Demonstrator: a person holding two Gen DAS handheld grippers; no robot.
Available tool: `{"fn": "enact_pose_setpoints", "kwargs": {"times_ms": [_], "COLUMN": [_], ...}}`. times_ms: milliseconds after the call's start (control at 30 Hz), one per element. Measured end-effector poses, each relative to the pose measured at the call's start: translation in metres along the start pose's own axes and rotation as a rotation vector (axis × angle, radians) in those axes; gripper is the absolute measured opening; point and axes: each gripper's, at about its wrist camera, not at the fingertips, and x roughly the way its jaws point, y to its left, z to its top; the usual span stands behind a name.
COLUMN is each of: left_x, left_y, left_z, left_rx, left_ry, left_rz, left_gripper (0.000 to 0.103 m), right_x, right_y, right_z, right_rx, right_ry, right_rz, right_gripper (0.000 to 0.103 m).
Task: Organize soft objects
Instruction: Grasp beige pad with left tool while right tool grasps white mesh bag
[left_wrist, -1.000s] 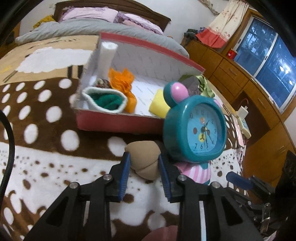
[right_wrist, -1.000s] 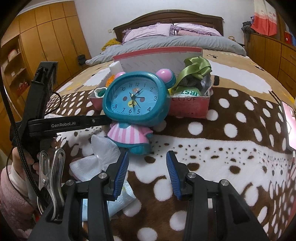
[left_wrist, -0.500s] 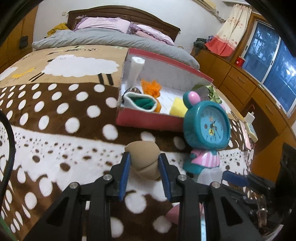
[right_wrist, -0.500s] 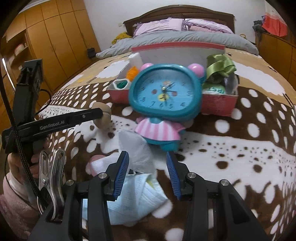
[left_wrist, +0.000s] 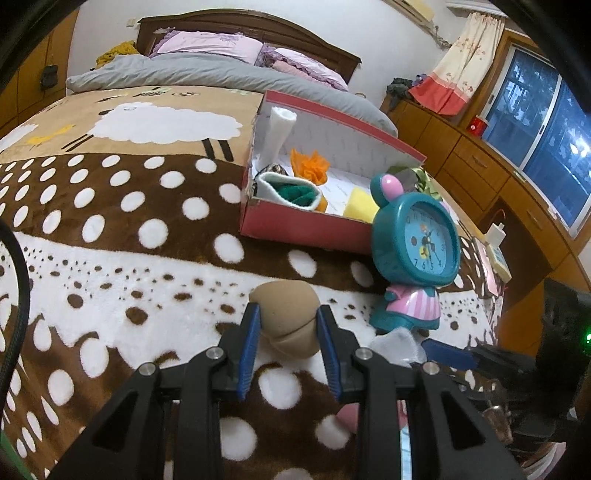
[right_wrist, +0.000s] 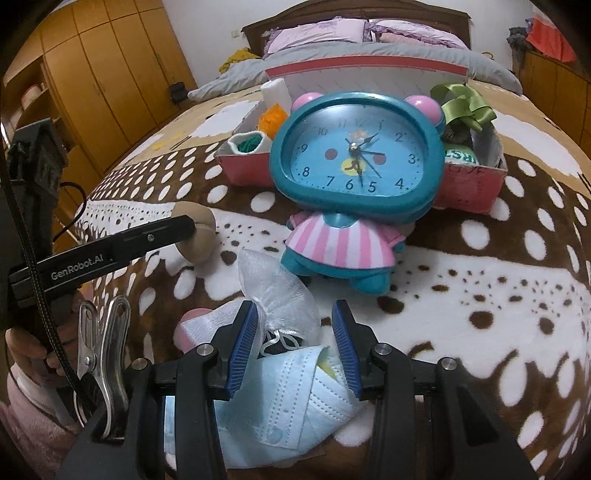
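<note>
My left gripper (left_wrist: 286, 321) is shut on a tan soft ball (left_wrist: 286, 317), held just above the spotted blanket; the ball also shows in the right wrist view (right_wrist: 197, 230). My right gripper (right_wrist: 293, 332) is open over a pile of soft things: a white mesh pouch (right_wrist: 280, 291), a blue face mask (right_wrist: 291, 398) and a white-pink sock (right_wrist: 199, 328). A red box (left_wrist: 306, 229) behind holds a green-white sock (left_wrist: 291, 190), orange cloth (left_wrist: 310, 166), a yellow sponge (left_wrist: 360, 205) and a white roll (left_wrist: 279, 129).
A teal and pink toy alarm clock (right_wrist: 354, 184) stands between the grippers and the red box (right_wrist: 472, 184). A green ribbon bundle (right_wrist: 463, 105) sits at the box's right end. Wooden cabinets and a window are to the right (left_wrist: 517, 177); pillows (left_wrist: 210, 44) lie at the headboard.
My left gripper has pulled back and left from the box with the tan ball. My right gripper has moved left and down over the pile of mesh pouch and face mask.
</note>
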Motion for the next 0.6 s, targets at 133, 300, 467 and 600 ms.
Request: {"fn": "enact_pose_setpoints", "kwargs": {"times_ms": [133,300,467,600], "left_x": [0.000,0.000,-0.001,-0.004], "left_y": [0.000,0.000,0.001,-0.001], "left_z": [0.000,0.000,0.000,0.000], "left_rx": [0.000,0.002,0.003,0.008], "left_ry": [0.001,0.001,-0.002,-0.008], "left_rz": [0.000,0.000,0.004,0.009], "left_gripper": [0.033,0.033,0.032,0.032], "right_x": [0.007,0.010,0.005,-0.002], "right_y": [0.002,0.006,0.006,0.005], "right_z": [0.000,0.000,0.000,-0.001], "right_rx": [-0.007,-0.027,-0.026,-0.017], "right_ry": [0.014,0.001,-0.029,-0.058], "right_rz": [0.013,0.021,0.033,0.045], "right_gripper": [0.043,0.035,0.026,0.021]}}
